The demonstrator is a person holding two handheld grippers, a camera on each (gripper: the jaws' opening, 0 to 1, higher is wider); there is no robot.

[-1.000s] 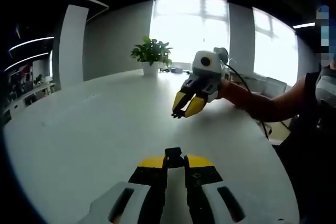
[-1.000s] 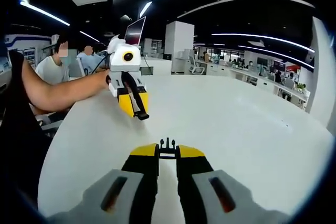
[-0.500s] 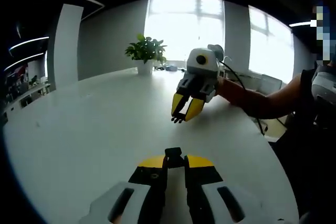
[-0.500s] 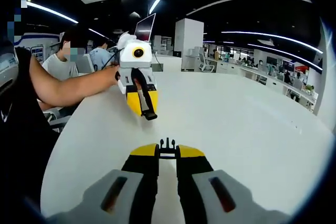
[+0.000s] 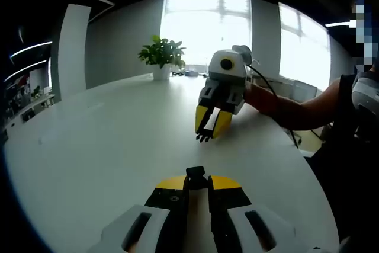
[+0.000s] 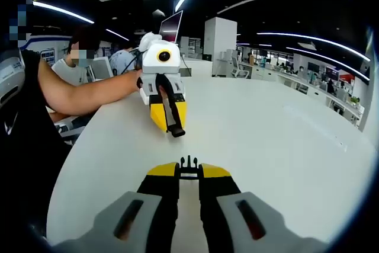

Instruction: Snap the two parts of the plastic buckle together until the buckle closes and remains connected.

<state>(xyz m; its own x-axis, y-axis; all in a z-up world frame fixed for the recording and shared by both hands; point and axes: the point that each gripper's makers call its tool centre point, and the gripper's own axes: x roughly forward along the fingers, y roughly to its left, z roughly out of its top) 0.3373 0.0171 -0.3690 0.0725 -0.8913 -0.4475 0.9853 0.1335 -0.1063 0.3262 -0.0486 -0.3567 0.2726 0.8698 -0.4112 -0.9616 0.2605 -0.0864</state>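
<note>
Buckle halves are held apart above the white counter (image 5: 89,146), one in each claw, so the step in hand, as I judge it, is lining them up for the push.

In the left gripper view the left claw (image 5: 196,183) has its jaws closed on the socket half (image 5: 196,173), a black block standing just proud of the yellow tips. Ahead of it, over the counter, hangs the right claw (image 5: 208,131), its jaws closed on the pronged half (image 5: 204,138), whose small black prongs stick out below the tips.

In the right gripper view the right claw (image 6: 188,171) is clamped on that pronged half (image 6: 188,163), prongs pointing forward. The left claw (image 6: 170,124) faces it, closed on the socket half (image 6: 176,130), which shows as a dark end at the tips. The two halves are well apart and not yet on one line.

To do this well, I would bring the prongs and the socket mouth onto one axis before closing the gap, with both parts flat in the same plane. Any roll between the hands would likely jam a prong on the socket's edge. Both grips look shallow, so the push should be straight and steady, or a half may pivot or slip out. Press until the side prongs seat, then test with a light pull. Whether the socket mouth faces the prongs squarely, I cannot tell.
</note>
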